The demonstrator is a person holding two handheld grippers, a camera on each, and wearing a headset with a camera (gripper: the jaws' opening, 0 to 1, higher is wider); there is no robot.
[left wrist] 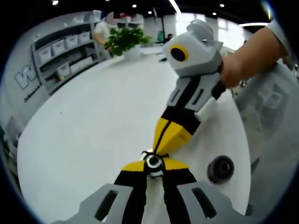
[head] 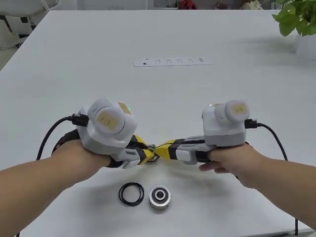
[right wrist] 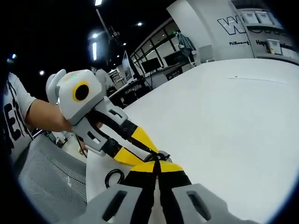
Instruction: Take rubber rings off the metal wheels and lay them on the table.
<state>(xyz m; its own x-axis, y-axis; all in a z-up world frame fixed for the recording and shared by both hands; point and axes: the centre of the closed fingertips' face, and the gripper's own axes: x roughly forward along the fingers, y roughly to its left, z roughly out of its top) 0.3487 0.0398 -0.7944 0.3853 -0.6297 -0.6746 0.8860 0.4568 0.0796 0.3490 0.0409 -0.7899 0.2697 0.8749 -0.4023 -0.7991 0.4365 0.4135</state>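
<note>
A small metal wheel (left wrist: 153,161) with a black rubber ring hangs above the table between the two grippers. My left gripper (left wrist: 153,165) is shut on this wheel from one side. My right gripper (right wrist: 159,164) comes from the opposite side, its yellow tips pinched shut at the wheel's rim, on the rubber ring as far as I can see. In the head view the two grippers meet tip to tip, left gripper (head: 150,152) and right gripper (head: 161,149). A loose black rubber ring (head: 131,193) lies on the table beside a bare metal wheel (head: 160,196).
The white table (head: 158,98) stretches far ahead, with a power strip (head: 173,61) lying flat at mid-distance and a potted plant (head: 296,19) at the far right corner. The table's front edge runs just below the ring and wheel.
</note>
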